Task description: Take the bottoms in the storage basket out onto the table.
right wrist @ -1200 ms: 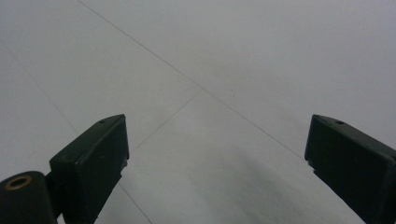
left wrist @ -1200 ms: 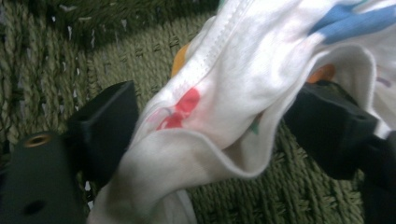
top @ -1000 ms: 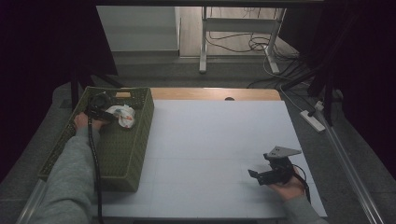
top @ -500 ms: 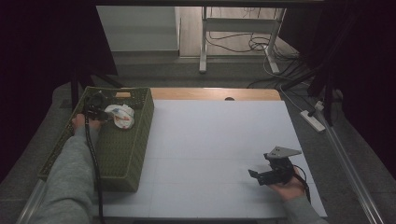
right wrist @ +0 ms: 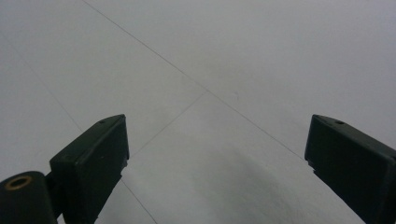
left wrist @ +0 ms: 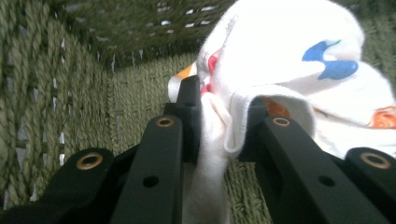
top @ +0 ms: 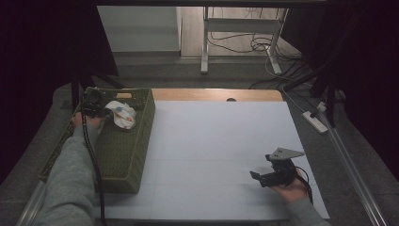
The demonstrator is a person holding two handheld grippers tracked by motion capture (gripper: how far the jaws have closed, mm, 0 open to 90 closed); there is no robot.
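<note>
While a white printed cloth [left wrist: 285, 60] is being pinched by the left gripper [left wrist: 219, 126] at the far end of the green woven basket [top: 136, 141], a straight lift is being advised so nothing snags. Right of the basket, the right gripper [top: 273, 174] is being held agape over the white table [top: 211, 141]. What is printed on the cloth is being hidden by folds.

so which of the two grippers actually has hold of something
The left gripper, in the green basket: its jaws are pinched on a fold of the white printed cloth. The right gripper sits open over the bare white table, holding nothing.
</note>
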